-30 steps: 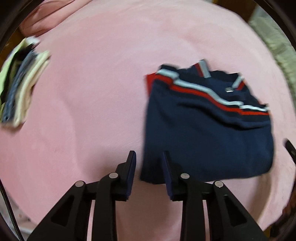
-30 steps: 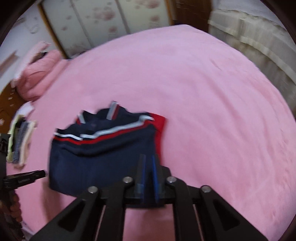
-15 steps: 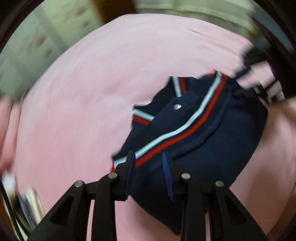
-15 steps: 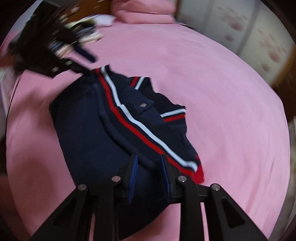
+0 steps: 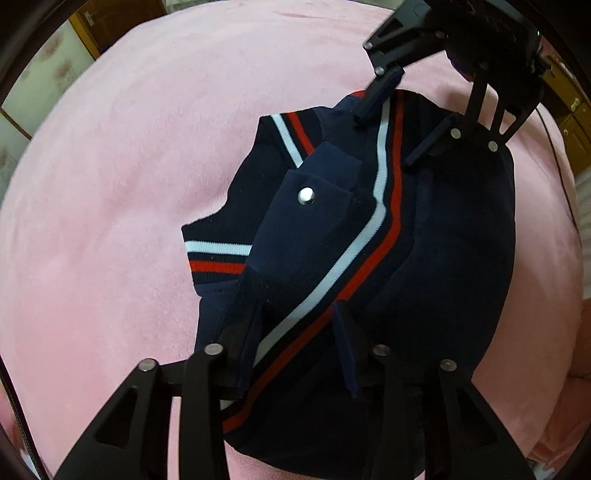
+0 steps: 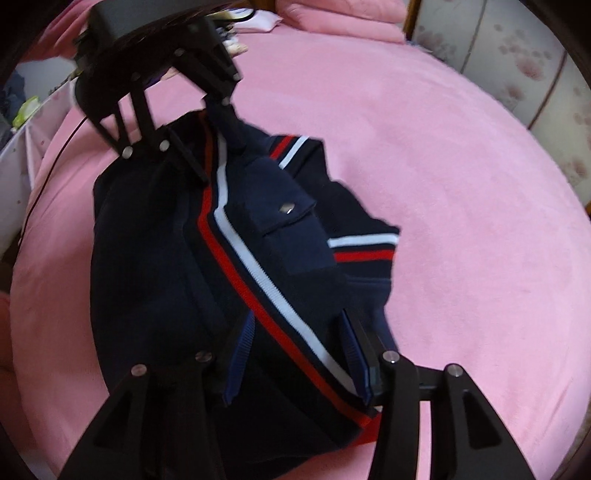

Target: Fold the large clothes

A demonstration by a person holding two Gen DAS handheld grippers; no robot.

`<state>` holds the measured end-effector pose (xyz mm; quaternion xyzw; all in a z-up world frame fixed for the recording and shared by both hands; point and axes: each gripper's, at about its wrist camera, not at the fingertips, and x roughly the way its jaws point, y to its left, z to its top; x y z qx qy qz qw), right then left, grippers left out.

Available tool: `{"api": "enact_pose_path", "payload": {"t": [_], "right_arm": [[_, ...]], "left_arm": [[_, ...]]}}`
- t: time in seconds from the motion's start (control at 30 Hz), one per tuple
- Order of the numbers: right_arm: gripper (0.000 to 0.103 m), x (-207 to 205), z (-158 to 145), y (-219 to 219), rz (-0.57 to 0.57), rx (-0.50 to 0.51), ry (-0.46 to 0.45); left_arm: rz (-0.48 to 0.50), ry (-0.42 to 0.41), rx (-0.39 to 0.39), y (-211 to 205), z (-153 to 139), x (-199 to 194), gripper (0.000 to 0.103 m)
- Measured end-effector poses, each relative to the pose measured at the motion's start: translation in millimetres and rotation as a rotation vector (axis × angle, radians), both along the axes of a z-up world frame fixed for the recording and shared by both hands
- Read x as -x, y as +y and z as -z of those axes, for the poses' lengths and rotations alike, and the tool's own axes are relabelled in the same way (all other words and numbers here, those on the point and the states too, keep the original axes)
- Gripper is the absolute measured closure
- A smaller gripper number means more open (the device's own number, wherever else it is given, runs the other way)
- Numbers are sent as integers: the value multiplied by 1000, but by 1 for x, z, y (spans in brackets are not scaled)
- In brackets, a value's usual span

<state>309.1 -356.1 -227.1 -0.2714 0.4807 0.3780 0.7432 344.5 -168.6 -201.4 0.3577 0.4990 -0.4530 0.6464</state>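
A folded navy garment with a red and white stripe and a snap-button flap lies on the pink bed; it also shows in the right wrist view. My left gripper is open, its fingers straddling the stripe at one end of the garment. My right gripper is open, straddling the stripe at the opposite end. Each gripper shows in the other's view: the right gripper and the left gripper, both open over the fabric.
The pink blanket spreads around the garment. Pink pillows lie at the far end. A floral wardrobe stands beyond the bed. Small items sit at the bedside.
Both grippers swung round to opposite ends of the garment and face each other. The right gripper opened. Both now straddle the stripe close over the fabric.
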Motion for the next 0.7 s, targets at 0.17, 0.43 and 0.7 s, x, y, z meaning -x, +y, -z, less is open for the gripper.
{"api": "enact_pose_path", "payload": {"t": [0.17,0.43,0.7], "right_arm": [[82,2,2,-3,-22,-12,65],[103,6,2,8,-66,14,87],[72,-24,2,1,31,0,150]], "left_arm": [[-23,48,15,8,-3,-8,64],[32,30,29,19,-8,14,95],[10,63,11,21,-9,3,82]]}}
